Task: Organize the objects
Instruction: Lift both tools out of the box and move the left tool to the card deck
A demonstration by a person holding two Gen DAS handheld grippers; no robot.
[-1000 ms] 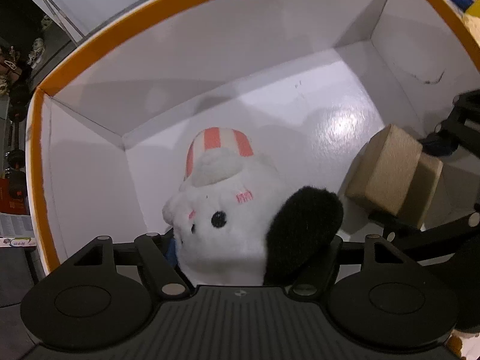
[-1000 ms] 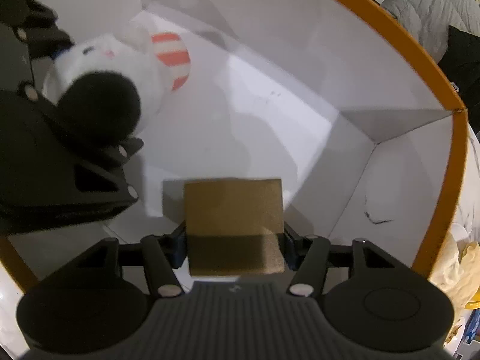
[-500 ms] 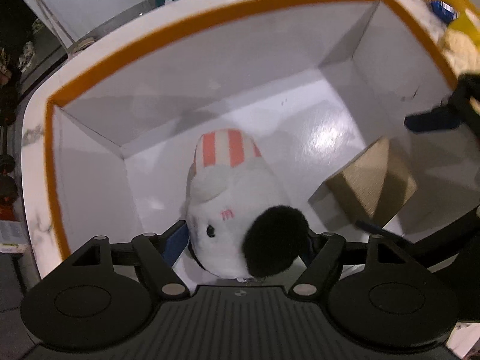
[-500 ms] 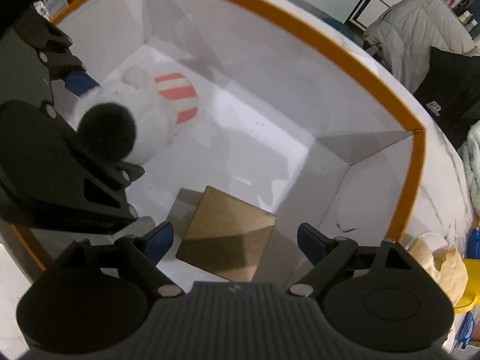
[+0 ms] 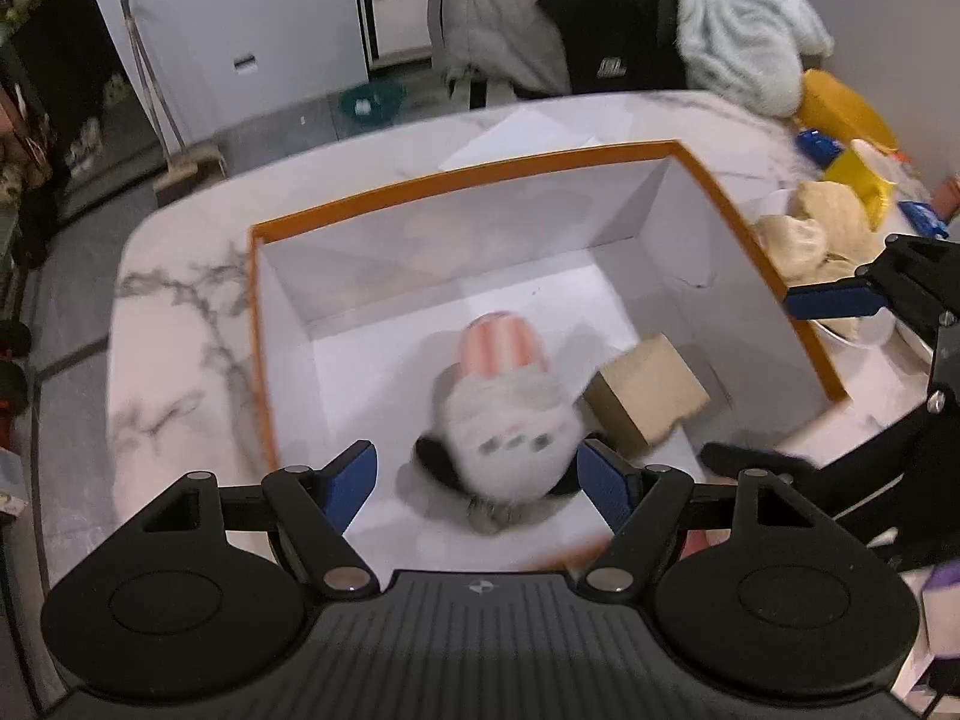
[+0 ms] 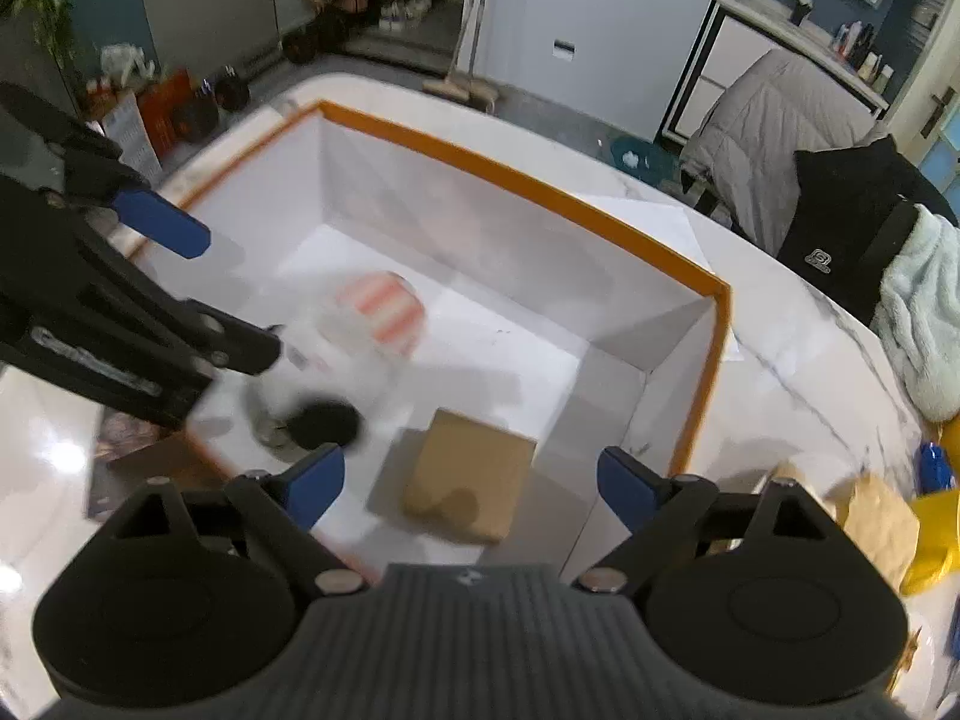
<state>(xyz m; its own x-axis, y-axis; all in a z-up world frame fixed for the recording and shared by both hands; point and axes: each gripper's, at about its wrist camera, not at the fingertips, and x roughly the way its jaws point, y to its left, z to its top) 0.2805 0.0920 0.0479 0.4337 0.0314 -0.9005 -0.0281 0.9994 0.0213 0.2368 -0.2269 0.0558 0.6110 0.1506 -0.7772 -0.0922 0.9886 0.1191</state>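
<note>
A white box with an orange rim (image 5: 462, 177) (image 6: 516, 174) stands on the marble table. A white plush toy (image 5: 504, 414) (image 6: 366, 330) with a red-striped cap and a black ear lies on the box floor. A brown cardboard block (image 5: 648, 396) (image 6: 468, 480) lies free just to its right. My left gripper (image 5: 480, 477) hangs above the plush, open, its blue pads clear of the toy. My right gripper (image 6: 474, 480) hovers over the block with its jaws opening and nothing held between them. Each gripper shows at the edge of the other's view.
The marble table (image 5: 180, 360) runs around the box. To its right are crumpled tan paper (image 5: 804, 234), yellow bags (image 5: 840, 108) and blue items. A white sheet (image 5: 522, 132) lies behind the box. Jackets (image 5: 540, 18) hang on a chair beyond the table.
The right gripper opened and let go of the brown block, which now lies on the box floor. The left jaws came off the plush. Both grippers rose up out of the box.
</note>
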